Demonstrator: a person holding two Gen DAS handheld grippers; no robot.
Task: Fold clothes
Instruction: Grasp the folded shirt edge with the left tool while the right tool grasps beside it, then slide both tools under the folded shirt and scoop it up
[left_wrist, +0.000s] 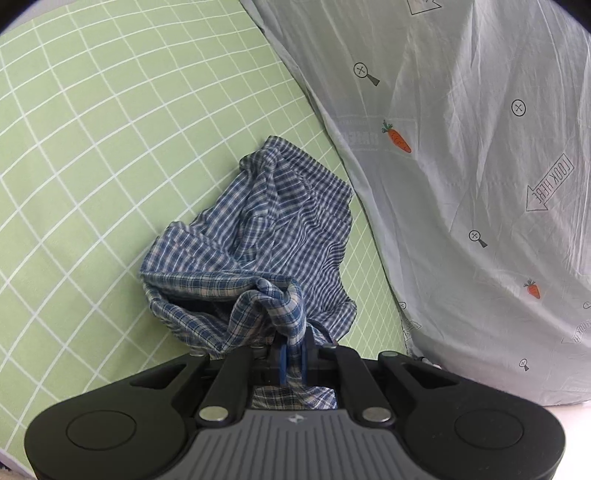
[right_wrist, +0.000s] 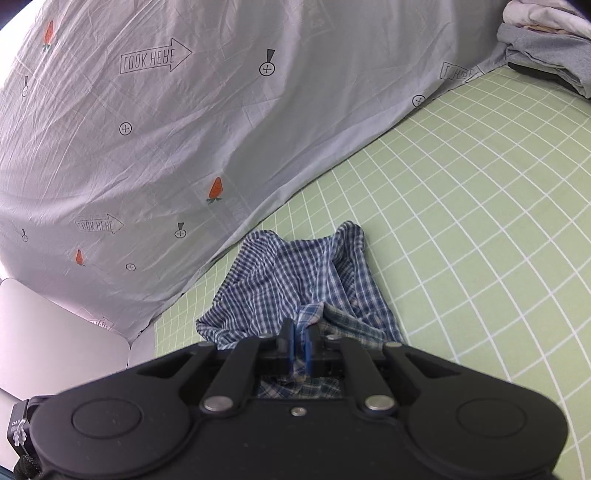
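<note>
Plaid shorts (left_wrist: 258, 236), blue-and-white check, bunched and hanging from both my tools; the far end drapes onto the green sheet (left_wrist: 92, 147). Fabric is crumpled, with an open hem or waist loop visible in the left wrist view just ahead of the pads.

My left tool (left_wrist: 292, 354): blue pads pressed together on a twisted fold of the shorts, cloth passing between them and showing again below, inside the tool frame. My right tool (right_wrist: 300, 349): pads likewise pinched on a fold of the shorts (right_wrist: 295, 280), cloth visible behind them too.

The shorts lie near the edge of a pale grey cover (left_wrist: 461, 147) printed with carrots, arrows reading "LOOK HERE" and small crossed circles; that cover rises beside the sheet, wrinkled. The sheet has a white grid.

Right wrist view, far corner: a pile of grey and white clothes (right_wrist: 546, 48) on the sheet, well apart from the shorts. Lower left of that view: a flat pale panel (right_wrist: 55, 343), kind unclear.
</note>
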